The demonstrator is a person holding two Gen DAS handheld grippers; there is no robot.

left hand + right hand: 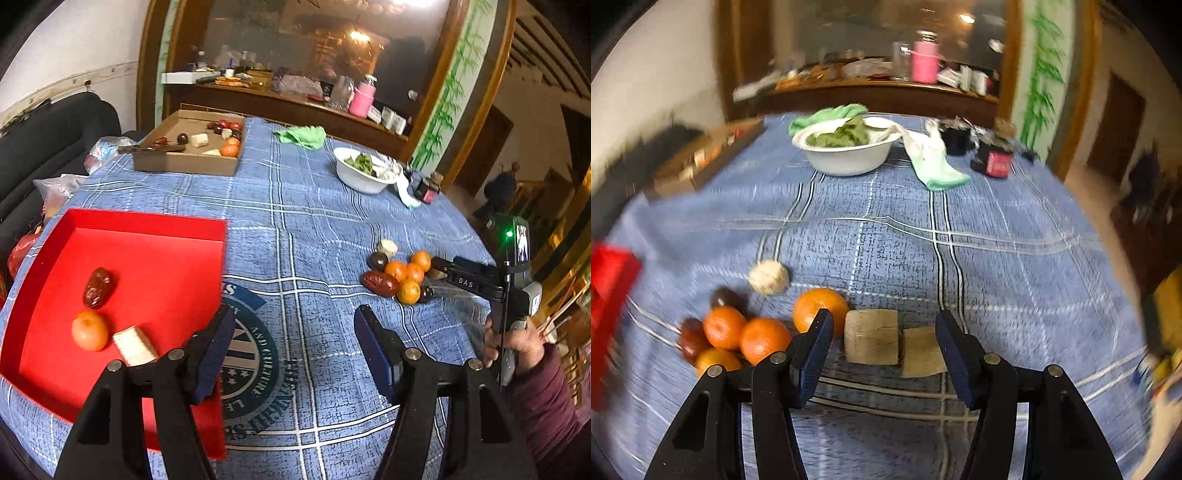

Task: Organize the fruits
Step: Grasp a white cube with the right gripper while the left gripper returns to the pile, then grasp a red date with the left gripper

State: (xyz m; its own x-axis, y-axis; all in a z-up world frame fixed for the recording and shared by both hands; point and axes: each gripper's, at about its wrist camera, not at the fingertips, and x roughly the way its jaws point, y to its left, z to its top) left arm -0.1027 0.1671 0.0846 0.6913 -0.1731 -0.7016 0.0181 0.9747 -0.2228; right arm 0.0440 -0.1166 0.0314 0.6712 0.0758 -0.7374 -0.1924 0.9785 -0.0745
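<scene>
Fruit pile (pixel 400 275) sits on blue plaid tablecloth (pixel 314 221), right of centre: several oranges (pixel 762 338), a red date (pixel 380 283), dark plums, pale cut chunks (pixel 871 336) just beside them. Red tray (pixel 155 266), at table's left edge, holds one date (pixel 98 288), one orange (pixel 89 330) & a pale chunk (pixel 135 345), well apart from the pile. Left gripper (pixel 293 347) hovers over the cloth w/ jaws spread, nothing between them, its left finger over the tray's right rim. Right gripper (pixel 882 349) hangs above the pale chunks, jaws spread, pads not touching them; a hand (pixel 517 343) in maroon sleeve grips its handle. Farther back: cardboard box (pixel 188 162) w/ more fruit, white bowl (pixel 849 158) of greens, green cloth (pixel 301 136).
</scene>
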